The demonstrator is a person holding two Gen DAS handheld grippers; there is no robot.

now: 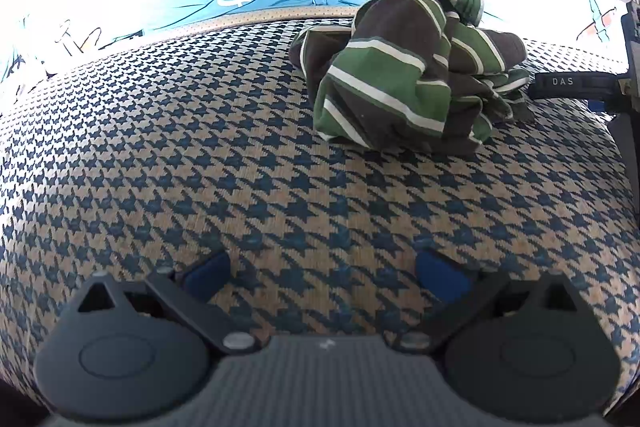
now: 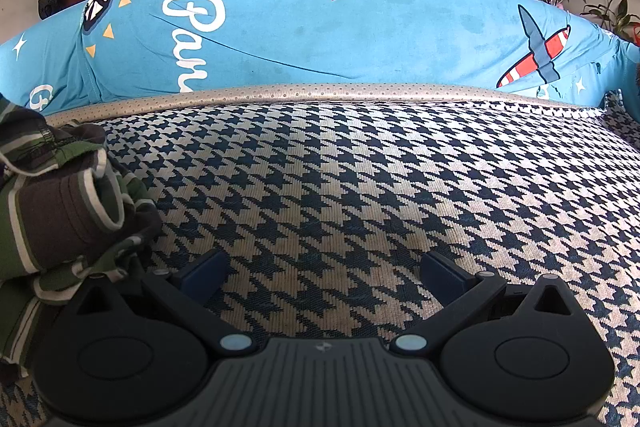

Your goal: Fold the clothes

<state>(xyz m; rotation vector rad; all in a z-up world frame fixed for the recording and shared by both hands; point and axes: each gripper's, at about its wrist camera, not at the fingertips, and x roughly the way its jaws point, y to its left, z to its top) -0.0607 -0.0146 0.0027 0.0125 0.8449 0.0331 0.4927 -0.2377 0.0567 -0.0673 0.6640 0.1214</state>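
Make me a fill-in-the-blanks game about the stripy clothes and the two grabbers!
1. The crumpled garment has white, brown and ______ stripes.
2. It lies on a houndstooth cover patterned in beige and dark ______.
3. Both the left gripper and the right gripper have their jaws ______, holding nothing.
4. In the right wrist view, the garment sits on the ______ side of the picture.

Missing words: green; blue; open; left
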